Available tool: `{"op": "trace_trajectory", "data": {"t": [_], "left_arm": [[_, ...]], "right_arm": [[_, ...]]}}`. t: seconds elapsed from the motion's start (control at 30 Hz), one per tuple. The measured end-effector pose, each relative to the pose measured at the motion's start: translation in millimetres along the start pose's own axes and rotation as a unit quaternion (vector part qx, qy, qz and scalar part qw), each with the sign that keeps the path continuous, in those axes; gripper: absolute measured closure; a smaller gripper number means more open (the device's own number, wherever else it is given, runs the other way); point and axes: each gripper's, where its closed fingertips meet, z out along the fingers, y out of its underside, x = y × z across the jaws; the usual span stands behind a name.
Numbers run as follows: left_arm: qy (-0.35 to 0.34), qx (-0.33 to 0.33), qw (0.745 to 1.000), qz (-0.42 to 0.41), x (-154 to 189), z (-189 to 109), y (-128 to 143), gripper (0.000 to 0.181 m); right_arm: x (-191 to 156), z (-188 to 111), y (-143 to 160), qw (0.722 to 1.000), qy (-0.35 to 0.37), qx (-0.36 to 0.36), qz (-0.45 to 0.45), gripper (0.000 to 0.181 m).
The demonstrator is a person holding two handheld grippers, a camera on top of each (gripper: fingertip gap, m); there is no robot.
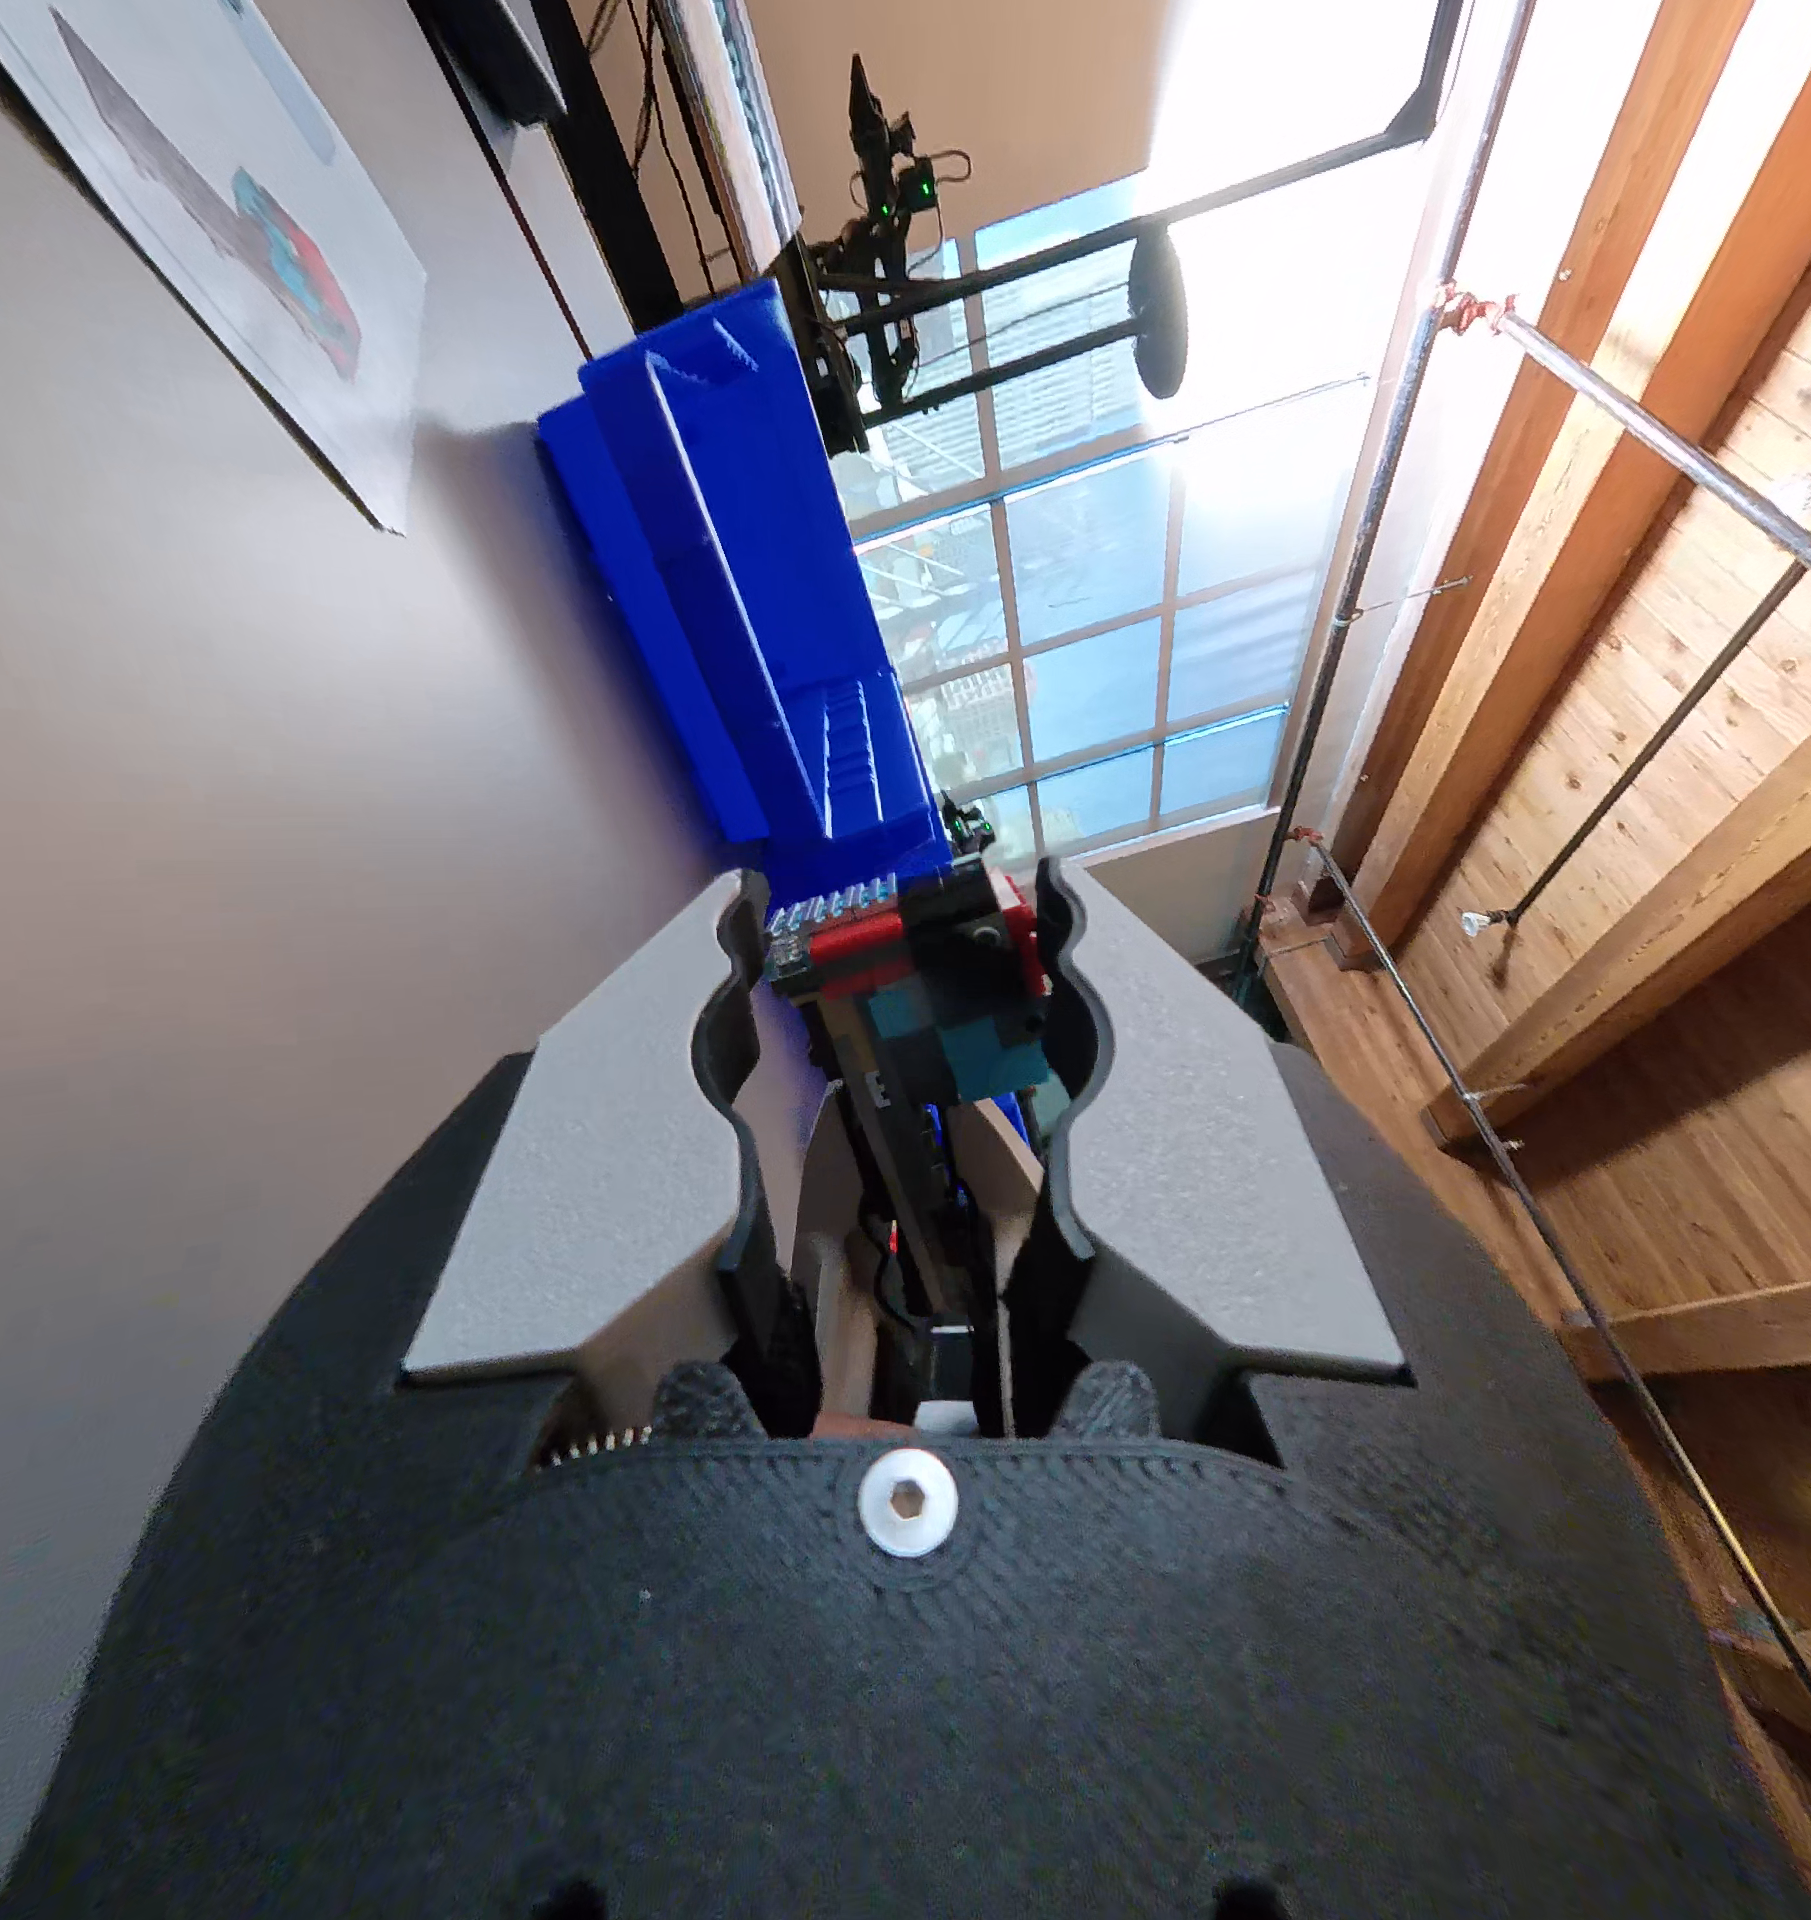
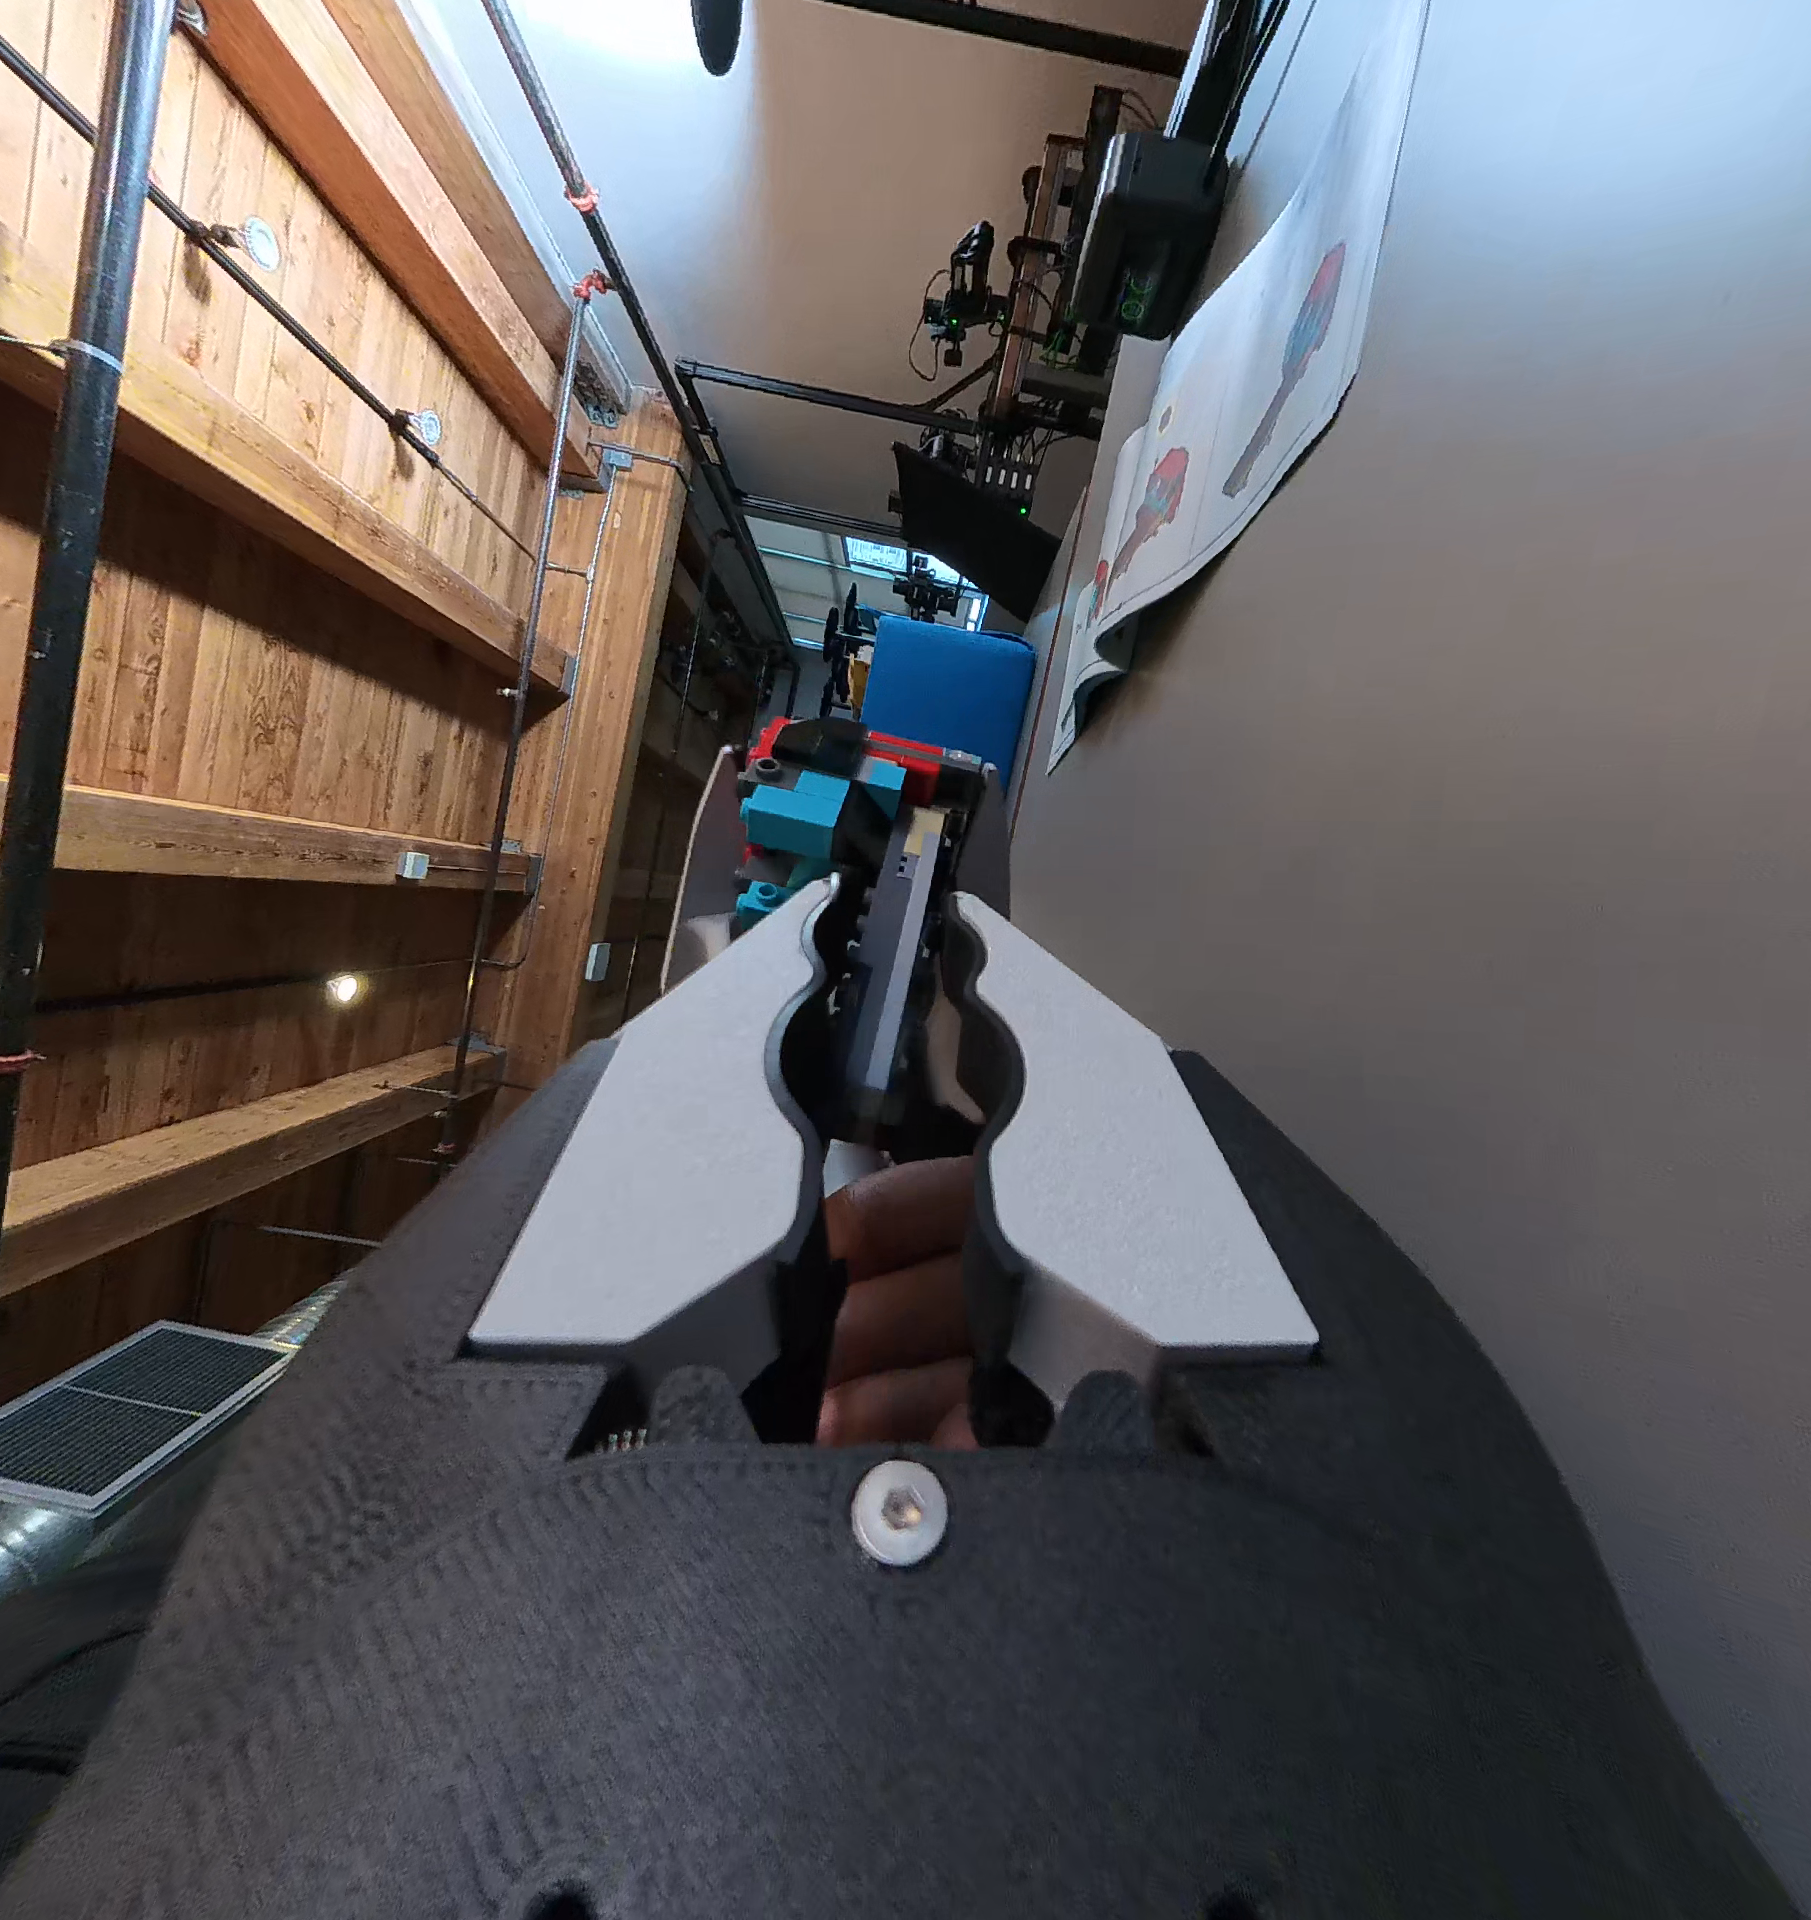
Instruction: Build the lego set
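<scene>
A partly built lego model [image 1: 911,987] with red, black and teal bricks at one end and a long dark grey shaft is held in the air beside the grey table [image 1: 205,831]. My left gripper [image 1: 899,909] is shut on the model's red, black and teal end. In the right wrist view my right gripper [image 2: 896,899] is shut on the grey shaft of the same model [image 2: 890,977], with the coloured end [image 2: 828,800] sticking out past its fingertips. A finger of the left gripper [image 2: 709,852] shows beside that end. Both views are rolled sideways.
A blue bin [image 1: 735,623] stands on the table just beyond the model; it also shows in the right wrist view [image 2: 942,675]. Printed building instructions [image 1: 226,229] lie on the table, also in the right wrist view [image 2: 1223,447]. A hand [image 2: 901,1288] shows behind the right fingers. Less than 4 cm separates the two grippers' tips.
</scene>
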Motion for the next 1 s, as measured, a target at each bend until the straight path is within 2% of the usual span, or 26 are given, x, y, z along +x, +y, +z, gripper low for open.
{"op": "trace_trajectory", "data": {"t": [0.27, 0.43, 0.57, 0.77, 0.83, 0.9, 1.0], "left_arm": [[0.022, -0.093, 0.995, -0.016, 1.9, 4.4, 11.5, 0.124], [0.038, -0.135, 0.989, -0.056, 4.7, 5.2, 17.1, 0.123], [0.033, -0.160, 0.982, -0.091, 1.5, 4.5, 21.9, 0.120], [0.037, -0.167, 0.978, -0.121, 5.0, 5.8, 27.4, 0.106], [0.040, -0.160, 0.978, -0.130, 5.1, 7.2, 26.7, 0.110], [0.041, -0.154, 0.977, -0.141, 3.1, 8.4, 25.0, 0.126], [0.044, -0.143, 0.976, -0.158, 1.4, 9.6, 24.0, 0.129]], "right_arm": [[-0.7, -4.0, -5.5, 1.000, -0.005, -0.015, -0.011, 0.168], [-1.0, -4.9, -6.4, 0.999, -0.002, -0.030, -0.018, 0.168], [0.2, -6.5, -9.2, 0.999, 0.004, -0.032, -0.025, 0.168], [3.8, -6.5, -8.4, 0.999, 0.017, -0.036, -0.031, 0.168], [3.6, -6.1, -6.9, 0.998, 0.018, -0.040, -0.034, 0.168], [3.2, -5.9, -6.6, 0.998, 0.020, -0.042, -0.040, 0.167], [3.9, -6.3, -8.1, 0.998, 0.024, -0.038, -0.040, 0.166]]}}
